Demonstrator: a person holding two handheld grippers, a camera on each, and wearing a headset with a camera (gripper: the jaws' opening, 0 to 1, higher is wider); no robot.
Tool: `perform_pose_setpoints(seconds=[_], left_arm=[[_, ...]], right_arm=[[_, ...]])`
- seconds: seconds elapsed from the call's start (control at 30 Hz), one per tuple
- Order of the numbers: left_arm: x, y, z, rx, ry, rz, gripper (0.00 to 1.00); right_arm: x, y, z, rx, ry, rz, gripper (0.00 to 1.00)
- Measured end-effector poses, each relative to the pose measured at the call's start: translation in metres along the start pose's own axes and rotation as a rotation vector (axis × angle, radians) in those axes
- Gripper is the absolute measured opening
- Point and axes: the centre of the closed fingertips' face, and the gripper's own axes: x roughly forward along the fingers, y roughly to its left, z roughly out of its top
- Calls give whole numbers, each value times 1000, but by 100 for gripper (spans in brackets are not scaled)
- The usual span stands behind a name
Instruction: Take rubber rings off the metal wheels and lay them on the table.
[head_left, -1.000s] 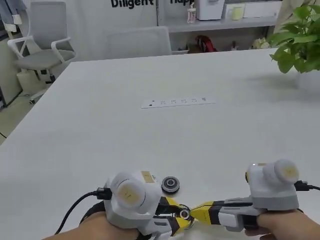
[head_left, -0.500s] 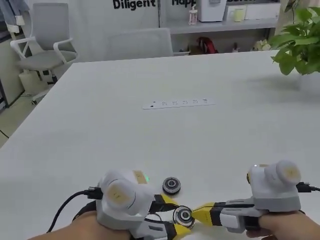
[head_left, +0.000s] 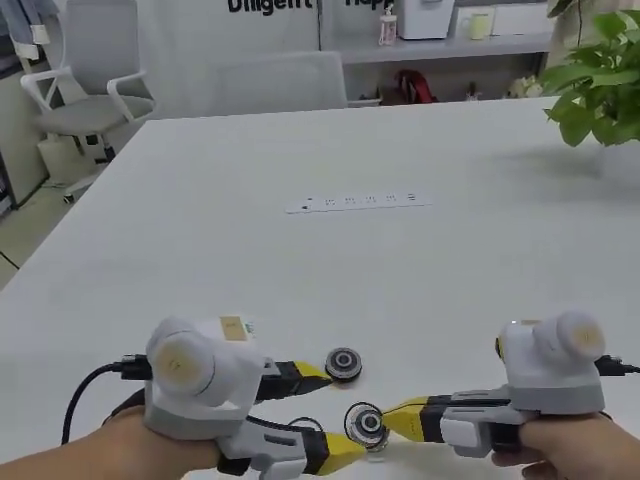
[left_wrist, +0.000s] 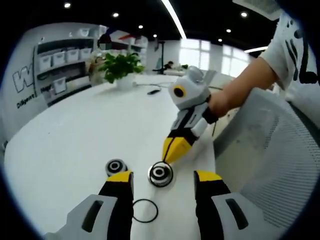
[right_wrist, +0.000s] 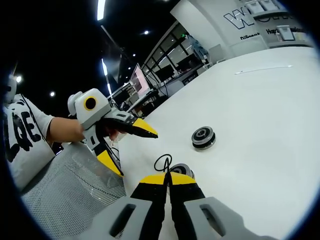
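Observation:
A metal wheel (head_left: 365, 424) (left_wrist: 160, 174) sits near the table's front edge, in front of the open jaws of my left gripper (head_left: 334, 411) (left_wrist: 163, 178), which hold nothing. My right gripper (head_left: 393, 421) (right_wrist: 169, 179) is shut on a thin black rubber ring (right_wrist: 162, 162) that loops up from its tips, right against that wheel (right_wrist: 185, 170). A second wheel (head_left: 343, 364) (left_wrist: 116, 166) (right_wrist: 203, 136) lies a little farther out. One loose rubber ring (left_wrist: 145, 210) lies flat on the table under my left gripper.
A white power strip (head_left: 348, 203) lies mid-table. A potted plant (head_left: 598, 80) stands at the far right. Office chairs (head_left: 85, 90) stand beyond the far left edge. The table's near edge is just behind both grippers.
My left gripper has drawn back to the left and its jaws have spread wide, away from the wheel. The right gripper stays at the wheel, still shut.

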Motion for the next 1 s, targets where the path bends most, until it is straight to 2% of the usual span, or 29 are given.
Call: perform_pose_setpoints(seconds=[0.37,1.0], left_arm=[[-20,8,0,5,-11,27,62],[-51,16,-17,10,-2,76,76]], right_arm=[[2,6,7,-9,1,26,0],[18,19,21,-37,30,73,0]])
